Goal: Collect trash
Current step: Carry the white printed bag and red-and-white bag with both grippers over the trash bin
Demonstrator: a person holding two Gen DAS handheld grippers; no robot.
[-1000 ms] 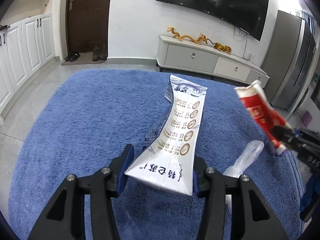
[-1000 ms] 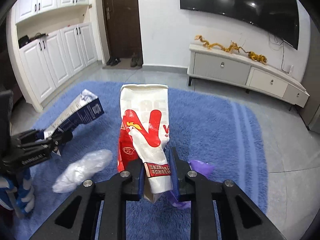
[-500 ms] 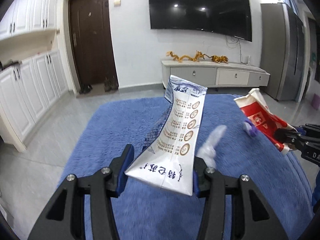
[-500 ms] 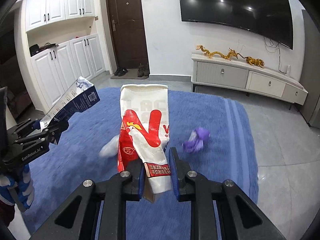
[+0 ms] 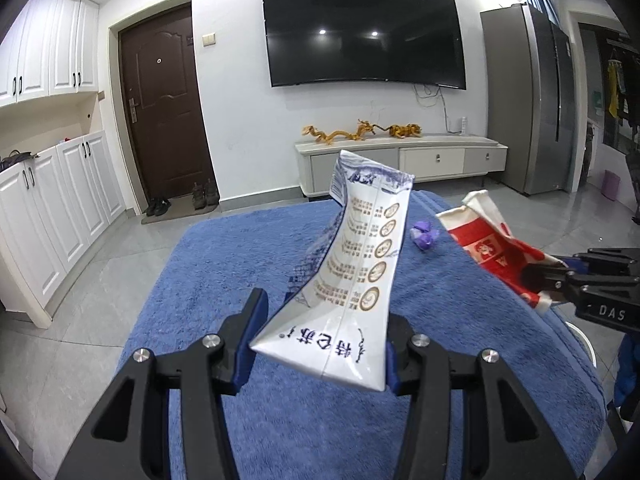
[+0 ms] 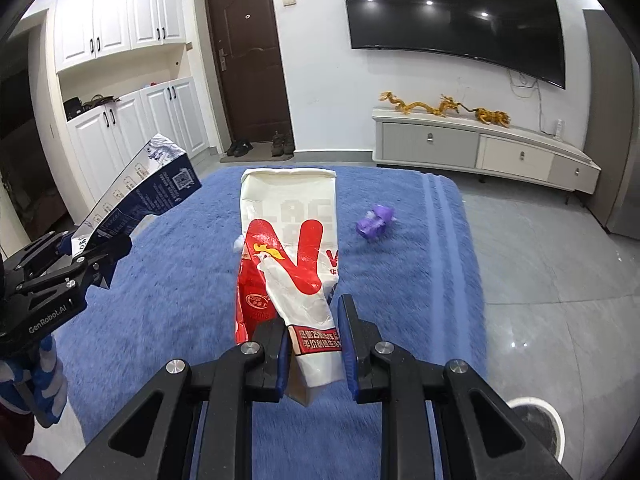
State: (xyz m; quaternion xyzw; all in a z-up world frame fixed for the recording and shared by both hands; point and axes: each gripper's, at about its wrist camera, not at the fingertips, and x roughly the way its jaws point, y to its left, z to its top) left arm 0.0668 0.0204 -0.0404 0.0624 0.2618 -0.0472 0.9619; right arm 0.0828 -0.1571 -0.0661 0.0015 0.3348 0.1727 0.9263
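1. Clamping the flattened milk carton (image 5: pixel 352 280) in our left gripper (image 5: pixel 320 344), we are holding it above the blue rug (image 5: pixel 224 272).
2. We are pinching the red-and-white bag (image 6: pixel 296 264) in our right gripper (image 6: pixel 314 340).
3. A purple wad (image 6: pixel 374 222) is lying on the rug.

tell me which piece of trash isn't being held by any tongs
The crumpled purple wrapper, lying loose on the blue rug. The white-and-blue milk carton and the red-and-white paper bag are each clamped in tongs.
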